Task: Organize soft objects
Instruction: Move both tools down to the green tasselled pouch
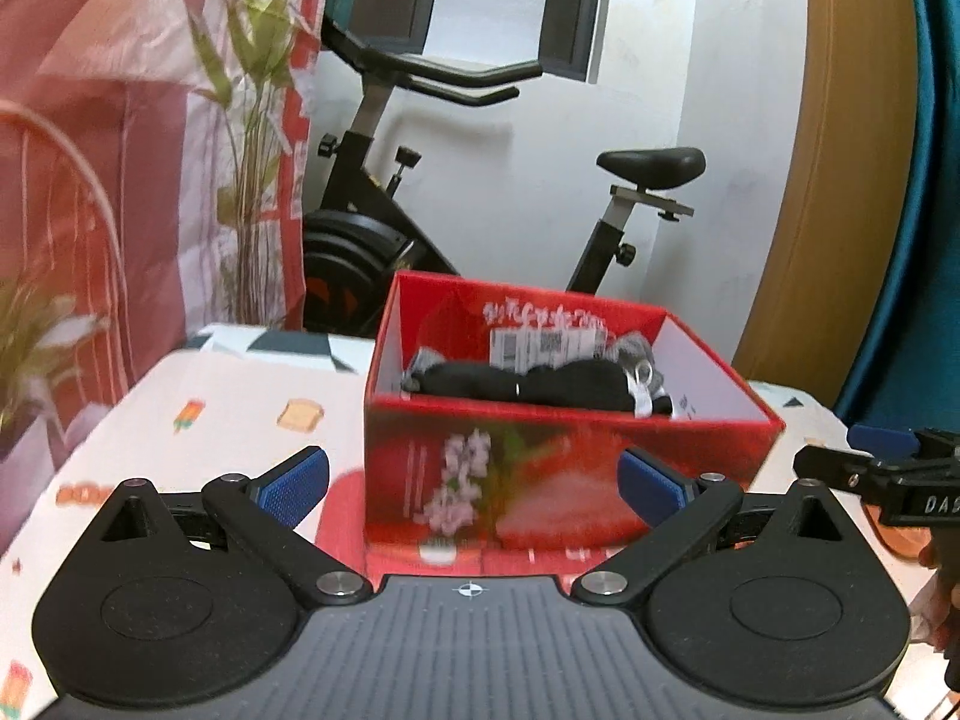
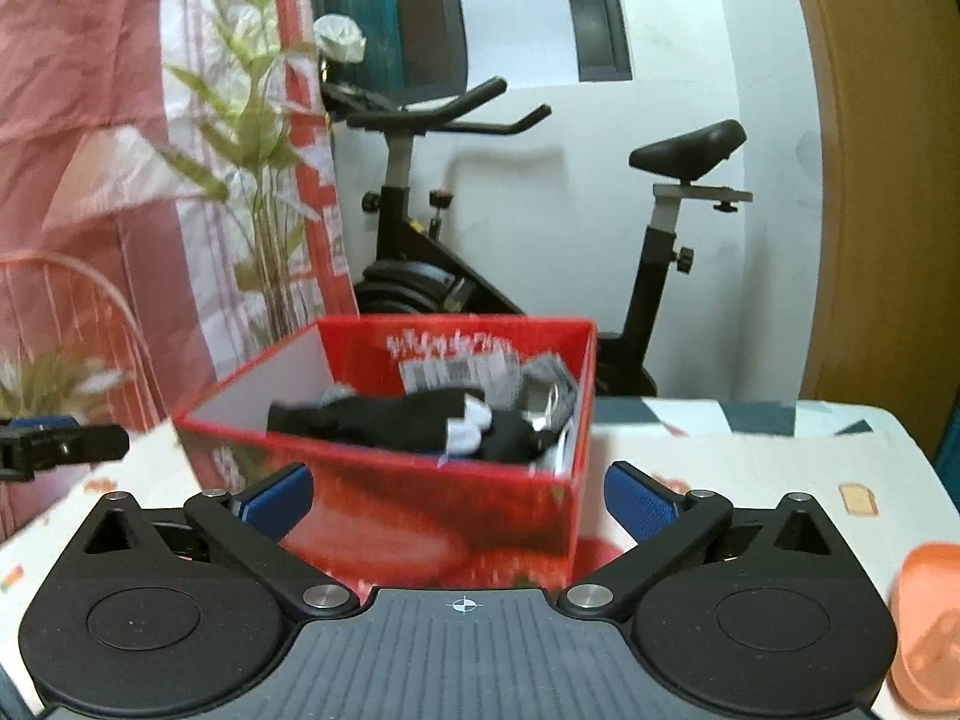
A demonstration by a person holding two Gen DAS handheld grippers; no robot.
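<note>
We see both the left tongs [image 1: 474,483] and right tongs [image 2: 459,501] fully open, empty, facing the red box [image 1: 558,468] of black socks [image 1: 540,387] at frame centre.

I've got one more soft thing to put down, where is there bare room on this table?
Bare tablecloth lies left of the red box, and more right of it toward the far edge. The box itself is crowded with black and grey socks. An orange object takes the near right corner.

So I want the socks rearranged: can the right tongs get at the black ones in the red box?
Probably yes: the right tongs are open and the red box is lidless, black socks exposed.
</note>
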